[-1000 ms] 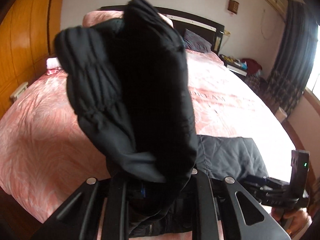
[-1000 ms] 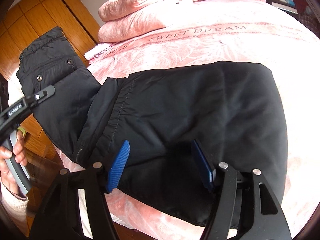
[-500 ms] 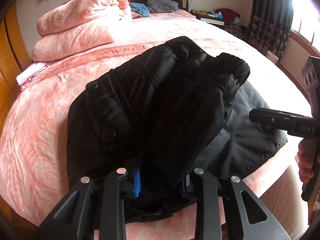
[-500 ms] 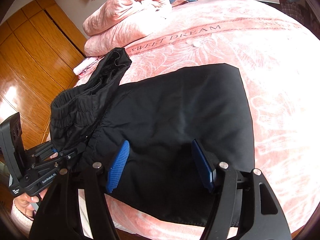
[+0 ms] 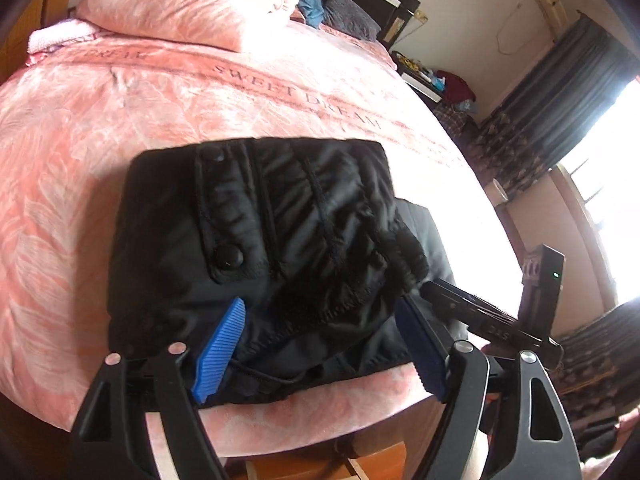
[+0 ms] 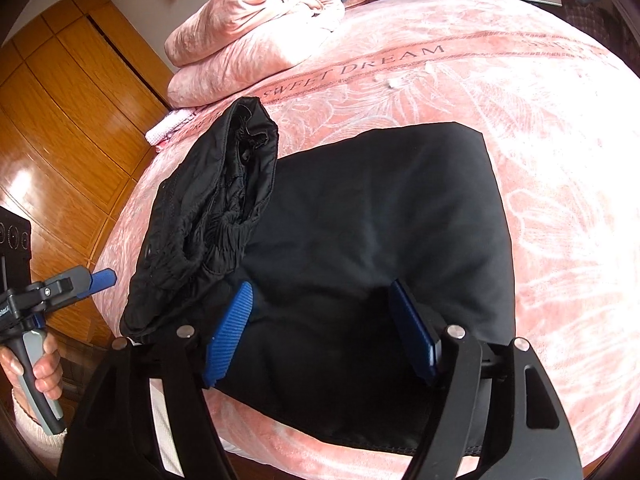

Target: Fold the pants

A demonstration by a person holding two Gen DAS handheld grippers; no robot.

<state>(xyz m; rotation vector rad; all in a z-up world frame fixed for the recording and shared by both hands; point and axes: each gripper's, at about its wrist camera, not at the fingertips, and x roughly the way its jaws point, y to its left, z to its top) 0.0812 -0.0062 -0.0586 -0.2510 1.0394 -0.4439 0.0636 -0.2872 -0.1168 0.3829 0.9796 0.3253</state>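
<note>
Black pants (image 5: 280, 248) are laid folded at the bed's (image 5: 80, 208) six-o'clock edge.
Both jaws are seen open, the left gripper's (image 5: 320, 344) just spread, gripping nothing; the bunched waistband (image 6: 208, 216) could be toppled if snagged.

- "SWEET DREAM" runs in dark capitals along a band woven into the pink bedspread (image 6: 520, 128), just in front of the folded pink quilt (image 6: 256, 28) in the right wrist view.
- To the right of that lettering, farther along the same band, another word begins with "S" and washes out in the glare; it can't be read.
- In the left wrist view, "SWEET DREAM" again, on that band of the bedspread (image 5: 72, 152), just below the quilt (image 5: 180, 12).
- To its left, the lettering repeats upside down, too blurred to spell out.
- White letters on the black body of the right gripper (image 5: 492, 322) are too blurred to read.
</note>
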